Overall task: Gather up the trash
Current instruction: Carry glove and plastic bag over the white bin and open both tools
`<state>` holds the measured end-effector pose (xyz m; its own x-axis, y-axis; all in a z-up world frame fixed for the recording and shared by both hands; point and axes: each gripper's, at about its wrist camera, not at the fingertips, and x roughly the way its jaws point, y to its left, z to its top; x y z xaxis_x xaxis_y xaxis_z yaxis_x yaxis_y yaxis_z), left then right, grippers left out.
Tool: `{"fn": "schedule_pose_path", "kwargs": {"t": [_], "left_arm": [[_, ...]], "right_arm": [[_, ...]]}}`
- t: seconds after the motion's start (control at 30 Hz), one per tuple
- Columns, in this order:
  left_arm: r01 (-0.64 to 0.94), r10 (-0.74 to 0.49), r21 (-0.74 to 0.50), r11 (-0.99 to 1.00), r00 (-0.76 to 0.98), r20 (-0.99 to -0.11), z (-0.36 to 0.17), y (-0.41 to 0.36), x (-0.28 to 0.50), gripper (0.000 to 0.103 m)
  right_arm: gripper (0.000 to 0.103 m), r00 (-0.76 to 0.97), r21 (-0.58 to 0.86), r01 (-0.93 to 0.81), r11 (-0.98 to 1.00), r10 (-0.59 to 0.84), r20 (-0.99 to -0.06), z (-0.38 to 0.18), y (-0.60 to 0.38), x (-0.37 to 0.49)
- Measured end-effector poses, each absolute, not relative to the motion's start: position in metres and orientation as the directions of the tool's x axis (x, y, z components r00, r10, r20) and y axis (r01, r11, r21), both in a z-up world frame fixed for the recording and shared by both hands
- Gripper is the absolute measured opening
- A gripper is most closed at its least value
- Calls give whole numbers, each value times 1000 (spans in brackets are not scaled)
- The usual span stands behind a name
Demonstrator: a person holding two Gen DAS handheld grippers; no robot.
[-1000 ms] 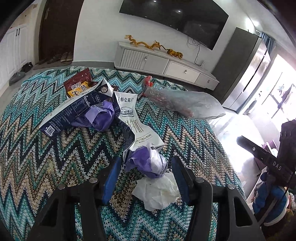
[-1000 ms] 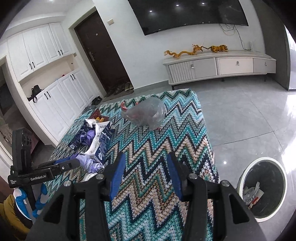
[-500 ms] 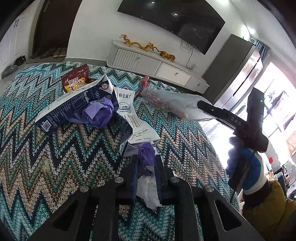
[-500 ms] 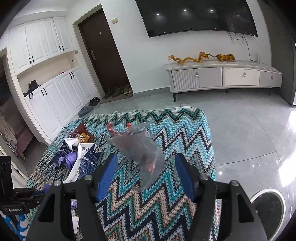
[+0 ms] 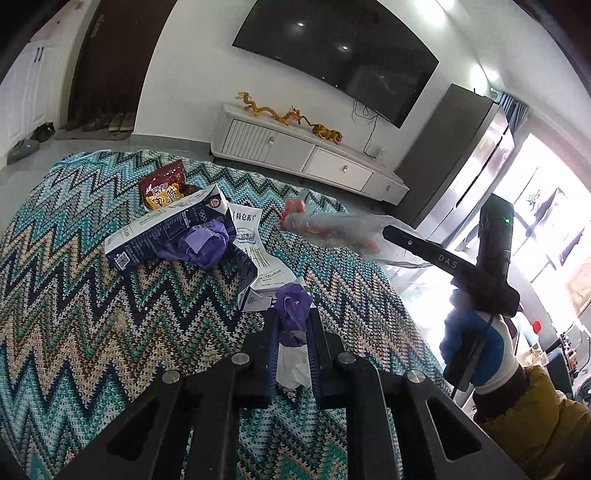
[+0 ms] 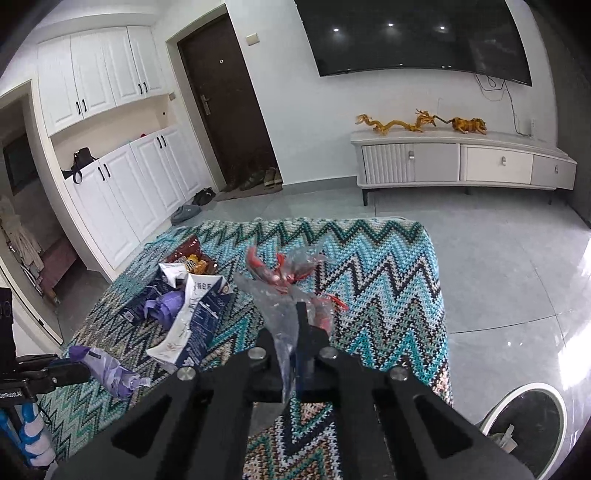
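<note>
A: Purple crumpled wrapper (image 5: 293,314) is clenched in the left tool (image 5: 293,334), above the white tissue (image 5: 291,369) on the zigzag knitted counter (image 5: 92,314).

B: And the right tool (image 6: 301,325) pinches the clear plastic bag with red scraps (image 6: 284,291). Picking seems done; next, I think, both loads go to the round white bin (image 6: 532,417) on the floor beside that counter.

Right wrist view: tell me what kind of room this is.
Most likely a home living room: a wall-mounted television, a low white media cabinet under it, and shoes by the front door.

Left hand-held gripper (image 5: 293,325), right hand-held gripper (image 6: 295,328) both clamped.
</note>
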<state>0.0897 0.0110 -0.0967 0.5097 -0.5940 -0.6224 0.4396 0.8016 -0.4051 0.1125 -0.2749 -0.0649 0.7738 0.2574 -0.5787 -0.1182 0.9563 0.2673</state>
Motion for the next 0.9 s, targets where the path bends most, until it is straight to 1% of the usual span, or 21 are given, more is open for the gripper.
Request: {"fn": "schedule_pose_path", "kwargs": {"t": [0.27, 0.53, 0.7, 0.9], "left_arm": [[456, -600, -395, 798, 539, -591, -71, 20, 60, 14], [512, -619, -361, 779, 539, -570, -45, 4, 33, 14], [569, -637, -330, 753, 506, -581, -36, -33, 26, 14], [655, -662, -303, 692, 409, -628, -41, -112, 28, 14]], "right_arm": [[1, 828, 249, -157, 956, 265, -495, -15, -272, 62], [1, 866, 257, -105, 961, 216, -452, 7, -298, 5], [1, 883, 272, -18, 962, 142, -446, 4, -336, -33], [1, 884, 286, 129, 949, 20, -466, -17, -398, -74]]}}
